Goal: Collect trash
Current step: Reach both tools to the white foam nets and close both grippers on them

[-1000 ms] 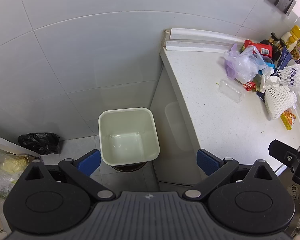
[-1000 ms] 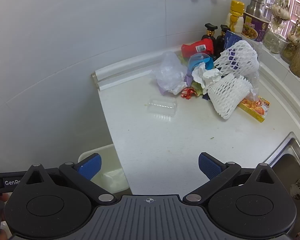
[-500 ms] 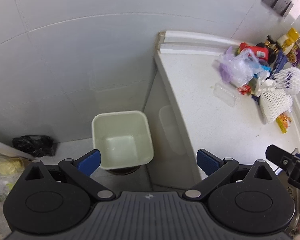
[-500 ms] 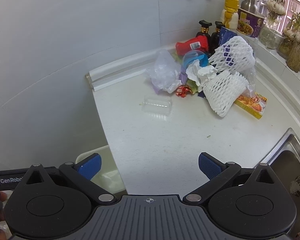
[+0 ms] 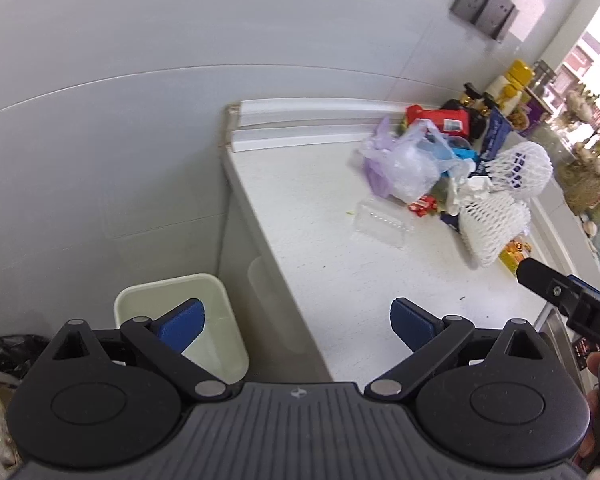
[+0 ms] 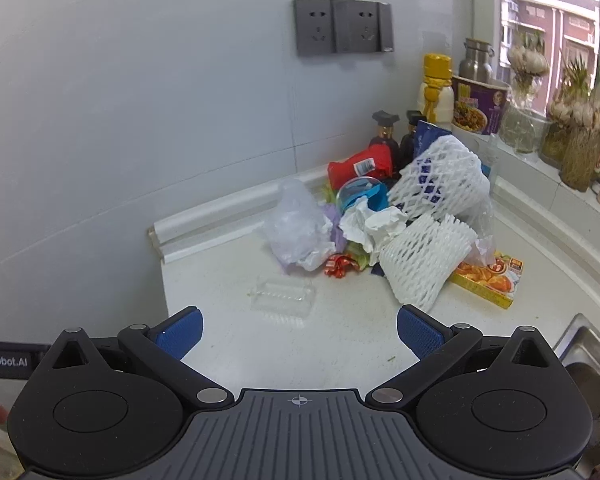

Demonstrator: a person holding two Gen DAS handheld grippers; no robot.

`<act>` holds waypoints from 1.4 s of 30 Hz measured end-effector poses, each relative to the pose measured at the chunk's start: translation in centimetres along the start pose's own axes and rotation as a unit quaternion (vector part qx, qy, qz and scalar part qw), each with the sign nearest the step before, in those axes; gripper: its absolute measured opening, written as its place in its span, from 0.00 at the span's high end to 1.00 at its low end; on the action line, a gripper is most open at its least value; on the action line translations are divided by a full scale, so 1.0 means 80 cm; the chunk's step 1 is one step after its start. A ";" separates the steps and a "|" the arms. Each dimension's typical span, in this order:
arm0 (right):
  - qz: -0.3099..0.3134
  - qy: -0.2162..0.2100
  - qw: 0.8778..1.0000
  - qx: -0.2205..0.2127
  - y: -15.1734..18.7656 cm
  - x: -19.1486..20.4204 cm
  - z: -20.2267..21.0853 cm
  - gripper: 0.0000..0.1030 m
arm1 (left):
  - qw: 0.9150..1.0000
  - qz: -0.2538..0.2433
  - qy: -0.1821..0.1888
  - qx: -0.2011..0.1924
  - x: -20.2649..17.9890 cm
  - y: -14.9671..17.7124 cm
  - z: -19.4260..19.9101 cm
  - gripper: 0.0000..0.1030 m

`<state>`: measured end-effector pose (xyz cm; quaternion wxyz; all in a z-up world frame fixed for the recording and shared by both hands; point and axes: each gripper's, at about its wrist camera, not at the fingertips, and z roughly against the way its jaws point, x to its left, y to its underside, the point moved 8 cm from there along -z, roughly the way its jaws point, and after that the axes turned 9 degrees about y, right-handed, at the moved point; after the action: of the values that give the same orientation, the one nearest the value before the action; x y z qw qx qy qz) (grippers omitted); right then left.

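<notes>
Both the left gripper (image 5: 295, 322) and the right gripper (image 6: 300, 332) stood wide open and empty. The clear rectangular plastic tray (image 6: 282, 294) lay on the white speckled countertop (image 6: 340, 344) at frame centre, just above the right jaws; the cream square bin (image 5: 215, 304) sat lower left.

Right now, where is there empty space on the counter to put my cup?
The near half of the white countertop is bare, between the clear plastic tray and the sink. Another bare strip runs along the left edge by the white backsplash strip. The back corner is crowded with foam fruit nets, plastic bags and bottles.
</notes>
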<state>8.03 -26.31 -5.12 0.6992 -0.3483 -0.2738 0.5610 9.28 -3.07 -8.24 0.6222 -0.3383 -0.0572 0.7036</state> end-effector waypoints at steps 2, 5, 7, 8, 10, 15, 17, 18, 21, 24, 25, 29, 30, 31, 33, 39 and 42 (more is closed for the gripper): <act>-0.014 0.011 1.000 0.001 -0.002 -0.018 -0.012 0.00 | 1.000 -0.019 0.001 -0.008 -0.007 -0.008 -0.009 0.04; -0.040 0.017 0.999 -0.001 -0.008 -0.045 -0.031 0.00 | 0.999 -0.038 0.017 -0.022 -0.021 -0.022 -0.021 0.04; -0.051 0.024 0.998 -0.008 -0.016 -0.062 -0.042 0.00 | 0.998 -0.045 0.028 -0.034 -0.030 -0.034 -0.031 0.06; -0.050 0.034 0.998 -0.018 -0.023 -0.072 -0.047 0.00 | 0.997 -0.052 0.029 -0.040 -0.035 -0.039 -0.035 0.06; -0.047 0.051 0.997 -0.030 -0.034 -0.087 -0.056 0.00 | 0.995 -0.078 0.031 -0.054 -0.050 -0.050 -0.043 0.07; -0.087 0.023 0.995 -0.045 -0.066 -0.130 -0.083 0.00 | 0.984 -0.152 0.066 -0.066 -0.103 -0.064 -0.071 0.13; -0.098 0.008 0.994 -0.057 -0.077 -0.145 -0.092 0.00 | 0.980 -0.165 0.098 -0.059 -0.125 -0.063 -0.086 0.15; -0.103 0.000 0.993 -0.062 -0.083 -0.153 -0.097 0.00 | 0.978 -0.166 0.114 -0.053 -0.135 -0.062 -0.094 0.16; -0.124 -0.033 0.990 -0.065 -0.093 -0.175 -0.115 0.00 | 0.972 -0.167 0.161 -0.022 -0.164 -0.056 -0.122 0.23; -0.150 -0.068 0.985 -0.058 -0.098 -0.196 -0.137 0.00 | 0.969 -0.165 0.185 -0.003 -0.189 -0.049 -0.148 0.25; -0.158 -0.075 0.983 -0.056 -0.099 -0.203 -0.145 0.00 | 0.968 -0.169 0.188 -0.002 -0.196 -0.046 -0.155 0.26; -0.179 -0.102 0.977 -0.046 -0.108 -0.221 -0.174 0.00 | 0.962 -0.205 0.182 -0.010 -0.223 -0.039 -0.181 0.27; -0.183 -0.109 0.976 -0.043 -0.110 -0.223 -0.182 0.00 | 0.960 -0.215 0.179 -0.013 -0.228 -0.038 -0.187 0.29; -0.186 -0.113 0.975 -0.040 -0.112 -0.224 -0.188 0.00 | 0.958 -0.225 0.177 -0.017 -0.233 -0.037 -0.192 0.31; -0.189 -0.123 0.974 -0.034 -0.116 -0.224 -0.201 0.00 | 0.954 -0.244 0.171 -0.026 -0.242 -0.037 -0.200 0.33; -0.208 -0.142 0.968 -0.011 -0.118 -0.218 -0.236 0.00 | 0.945 -0.286 0.153 -0.035 -0.256 -0.040 -0.222 0.39; -0.233 -0.152 0.961 -0.008 -0.117 -0.222 -0.245 0.01 | 0.944 -0.295 0.143 -0.030 -0.256 -0.041 -0.231 0.45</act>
<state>24.85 -48.33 -9.43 0.7577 -0.1913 -0.4551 0.4268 22.09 -27.39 -12.44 0.7931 -0.4217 -0.0861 0.4310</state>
